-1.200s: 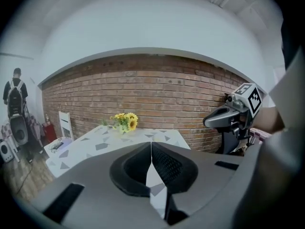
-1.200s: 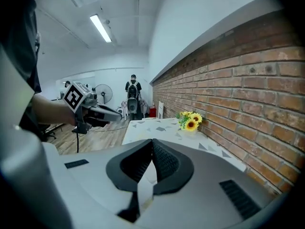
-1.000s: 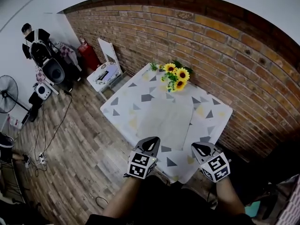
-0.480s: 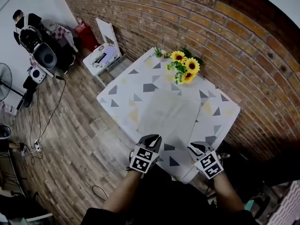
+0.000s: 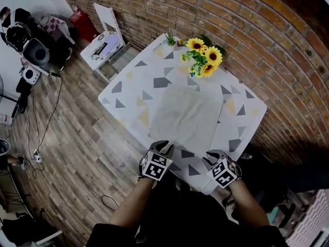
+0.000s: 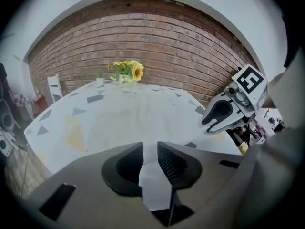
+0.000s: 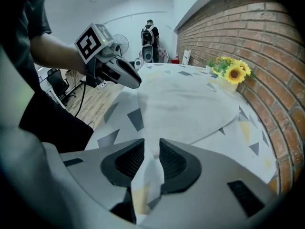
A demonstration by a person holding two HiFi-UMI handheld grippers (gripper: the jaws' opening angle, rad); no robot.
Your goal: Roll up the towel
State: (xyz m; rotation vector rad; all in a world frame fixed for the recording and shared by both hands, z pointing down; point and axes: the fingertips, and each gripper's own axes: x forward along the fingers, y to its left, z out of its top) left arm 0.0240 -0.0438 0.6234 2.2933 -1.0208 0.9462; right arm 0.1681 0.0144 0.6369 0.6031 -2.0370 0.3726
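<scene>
A pale grey towel (image 5: 187,115) lies flat and unrolled in the middle of the table's white cloth with grey and yellow triangles (image 5: 128,89). My left gripper (image 5: 161,148) hovers at the table's near edge, just short of the towel's near left corner. My right gripper (image 5: 213,158) hangs by the near right corner. Both have just been opening their jaws, and only the cloth shows through each gap. In the left gripper view the jaws (image 6: 150,157) stand slightly apart, with the towel (image 6: 128,118) ahead. The right gripper's jaws (image 7: 151,157) are parted too, short of the towel (image 7: 186,104).
A bunch of sunflowers (image 5: 203,60) stands at the table's far end by the brick wall (image 5: 257,40). A white chair (image 5: 105,42) and a red cylinder (image 5: 79,19) stand beyond the far left corner. Cables (image 5: 43,133) run over the wooden floor. A person (image 7: 149,39) stands far back.
Both grippers have come down and forward to the table's near edge, and the head view now looks more steeply down on the table. The towel has not moved.
</scene>
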